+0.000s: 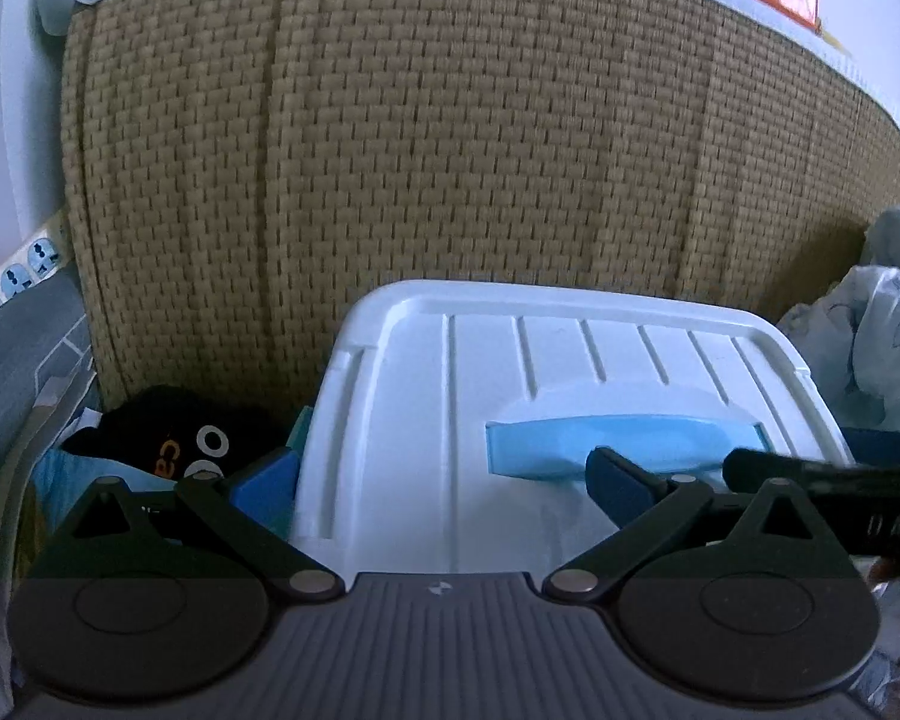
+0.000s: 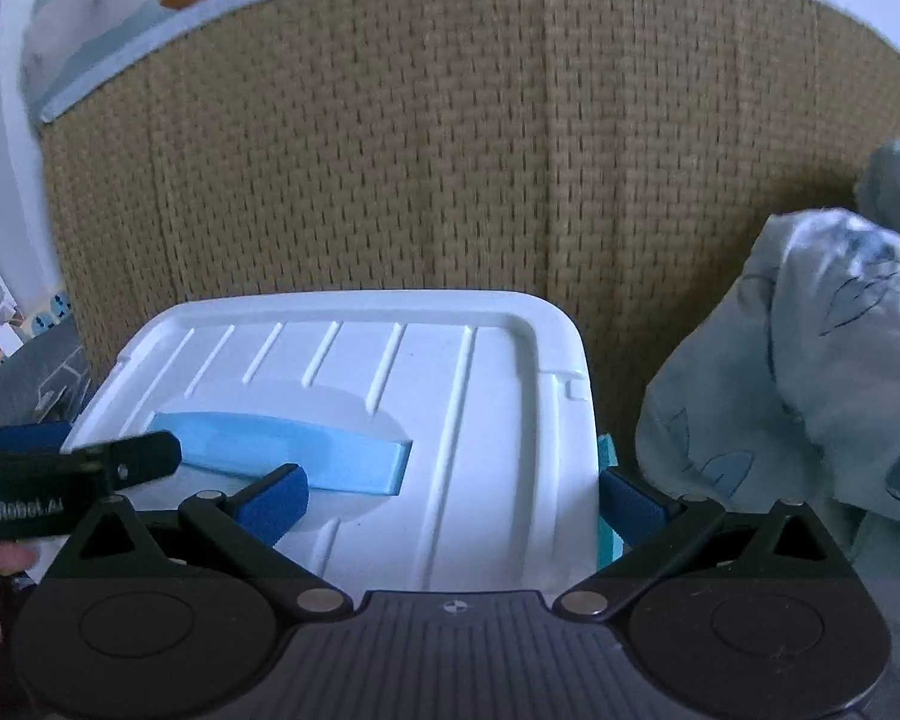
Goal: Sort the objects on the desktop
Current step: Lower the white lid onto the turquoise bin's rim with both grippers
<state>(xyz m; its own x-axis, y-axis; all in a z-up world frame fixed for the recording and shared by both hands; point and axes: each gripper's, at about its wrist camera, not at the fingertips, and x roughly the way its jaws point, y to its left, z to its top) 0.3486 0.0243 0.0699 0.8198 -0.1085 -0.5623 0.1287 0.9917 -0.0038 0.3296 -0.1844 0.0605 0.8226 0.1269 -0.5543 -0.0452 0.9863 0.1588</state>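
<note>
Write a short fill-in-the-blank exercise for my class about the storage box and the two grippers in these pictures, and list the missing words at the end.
1. The white lid of the storage box has a light ____ handle.
2. Behind the box stands a woven ____ colored panel.
3. The jaws of both the left gripper and the right gripper are ____.
4. The black item lies to the ____ of the box in the left wrist view.

Missing words: blue; tan; open; left
</note>
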